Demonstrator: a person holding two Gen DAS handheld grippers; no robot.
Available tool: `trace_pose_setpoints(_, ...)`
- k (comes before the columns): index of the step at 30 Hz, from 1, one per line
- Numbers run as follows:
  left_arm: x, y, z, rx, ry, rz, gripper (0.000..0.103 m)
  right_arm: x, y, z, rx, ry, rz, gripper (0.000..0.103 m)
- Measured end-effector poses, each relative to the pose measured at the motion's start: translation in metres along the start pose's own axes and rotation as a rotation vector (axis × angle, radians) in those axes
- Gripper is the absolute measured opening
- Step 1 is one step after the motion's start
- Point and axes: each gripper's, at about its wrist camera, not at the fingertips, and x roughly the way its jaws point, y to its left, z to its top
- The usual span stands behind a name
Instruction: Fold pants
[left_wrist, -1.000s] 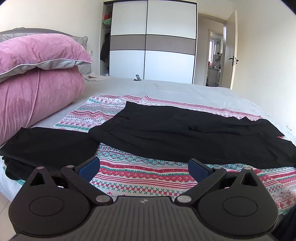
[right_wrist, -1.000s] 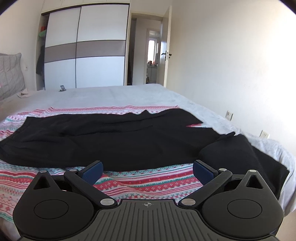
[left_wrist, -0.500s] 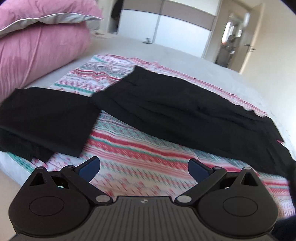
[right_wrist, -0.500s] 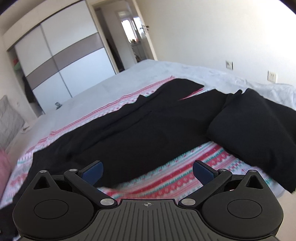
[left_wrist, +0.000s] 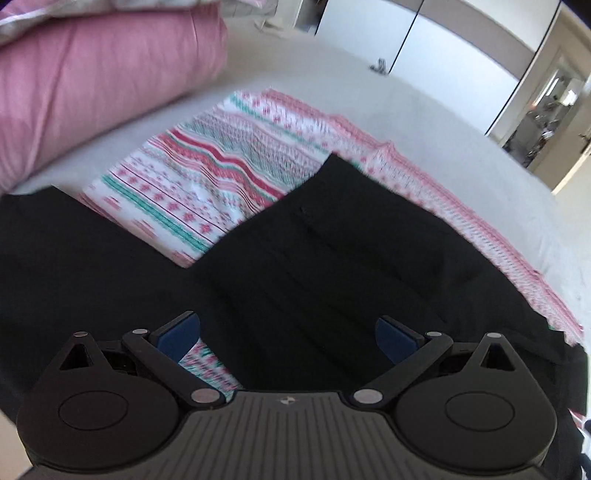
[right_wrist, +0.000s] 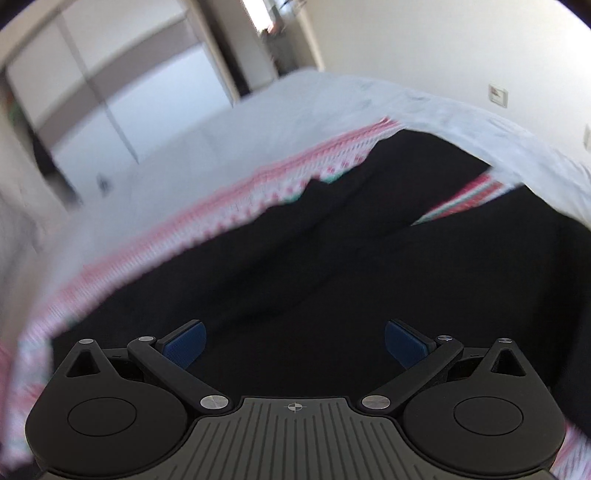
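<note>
Progress: fold not begun, by my reading; black pants (left_wrist: 332, 258) lie spread flat across the patterned blanket (left_wrist: 207, 177) on the bed (left_wrist: 424, 122), unfolded, nothing gripped.

Left view, near to far: left hand-held gripper (left_wrist: 288, 334) at bottom centre, jaws wide, blue pads apart and empty, poised over the waistband end of the pants at frame centre; a second black garment (left_wrist: 74, 266) at lower left looks already folded, its edge just beside the pants; pink pillow (left_wrist: 92, 81) at upper left; wardrobe doors (left_wrist: 461, 40) and open doorway at upper right.

Right view, near to far: right hand-held gripper (right_wrist: 293, 341) at bottom centre, jaws likewise wide and empty, over the leg end of the pants (right_wrist: 295, 266); heavy motion blur.

Only the right view shows a further dark mass of cloth (right_wrist: 535, 258) at right, with a sliver of blanket between it and the pants; whether separate garment or pant leg, cannot tell; wall sockets at upper right. Only the left view shows pillow and the folded garment.

Left to do: grasp, fold, all steps.
</note>
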Motion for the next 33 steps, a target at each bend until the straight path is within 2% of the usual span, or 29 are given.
trace_pose_setpoints(2, 0.021, -0.003, -0.009, 0.033, 0.036, 0.013, 0.103, 0.018, -0.001, -0.012, -0.039, 0.023, -0.034, 0.103)
trace_pose_setpoints(4, 0.035, 0.011, -0.018, 0.015, 0.04, 0.009, 0.103, 0.028, -0.007, -0.019, -0.066, 0.092, -0.086, 0.103)
trace_pose_setpoints(6, 0.046, 0.029, -0.021, -0.049, 0.109, 0.007, 0.1, 0.016, -0.014, -0.022, -0.113, 0.035, -0.112, 0.103)
trace_pose_setpoints(7, 0.047, 0.039, -0.018, -0.09, 0.135, -0.043, 0.1, 0.008, -0.015, -0.024, -0.145, 0.002, -0.144, 0.103)
trace_pose_setpoints(8, 0.044, 0.05, -0.015, -0.118, 0.113, -0.067, 0.101, 0.002, -0.015, -0.026, -0.172, -0.025, -0.172, 0.103)
trace_pose_setpoints(10, 0.04, 0.067, -0.011, -0.144, 0.035, 0.017, 0.103, -0.006, -0.017, -0.031, -0.212, -0.046, -0.208, 0.103)
trace_pose_setpoints(11, 0.042, 0.072, -0.01, -0.142, 0.037, 0.047, 0.103, -0.008, -0.018, -0.033, -0.219, -0.048, -0.208, 0.103)
trace_pose_setpoints(12, 0.048, 0.079, -0.007, -0.152, 0.066, 0.045, 0.103, -0.01, -0.019, -0.035, -0.223, -0.044, -0.203, 0.103)
trace_pose_setpoints(14, 0.064, 0.098, -0.003, -0.231, 0.134, 0.014, 0.103, -0.008, -0.019, -0.039, -0.226, -0.036, -0.201, 0.103)
trace_pose_setpoints(16, 0.072, 0.11, -0.003, -0.303, 0.169, 0.016, 0.103, -0.008, -0.018, -0.041, -0.233, -0.028, -0.217, 0.103)
trace_pose_setpoints(18, 0.068, 0.111, -0.003, -0.314, 0.144, -0.01, 0.103, -0.002, -0.022, -0.035, -0.245, -0.023, -0.234, 0.103)
trace_pose_setpoints(22, 0.072, 0.1, -0.006, -0.26, 0.141, -0.038, 0.099, 0.01, -0.012, -0.036, -0.293, -0.009, -0.248, 0.103)
trace_pose_setpoints(23, 0.073, 0.098, -0.007, -0.245, 0.131, -0.039, 0.092, 0.011, -0.011, -0.038, -0.301, -0.007, -0.248, 0.103)
trace_pose_setpoints(24, 0.073, 0.096, -0.007, -0.233, 0.12, -0.039, 0.079, 0.011, -0.01, -0.039, -0.308, -0.004, -0.247, 0.103)
trace_pose_setpoints(25, 0.075, 0.095, -0.008, -0.223, 0.111, -0.036, 0.072, 0.012, -0.009, -0.039, -0.314, -0.002, -0.245, 0.103)
trace_pose_setpoints(27, 0.079, 0.092, -0.007, -0.197, 0.099, -0.025, 0.037, 0.013, -0.007, -0.04, -0.326, 0.0, -0.242, 0.103)
trace_pose_setpoints(29, 0.083, 0.092, -0.005, -0.179, 0.085, -0.008, 0.013, 0.014, -0.005, -0.042, -0.336, 0.001, -0.242, 0.103)
trace_pose_setpoints(33, 0.073, 0.101, -0.001, -0.269, 0.029, 0.0, 0.006, 0.023, -0.001, -0.045, -0.363, 0.026, -0.249, 0.103)
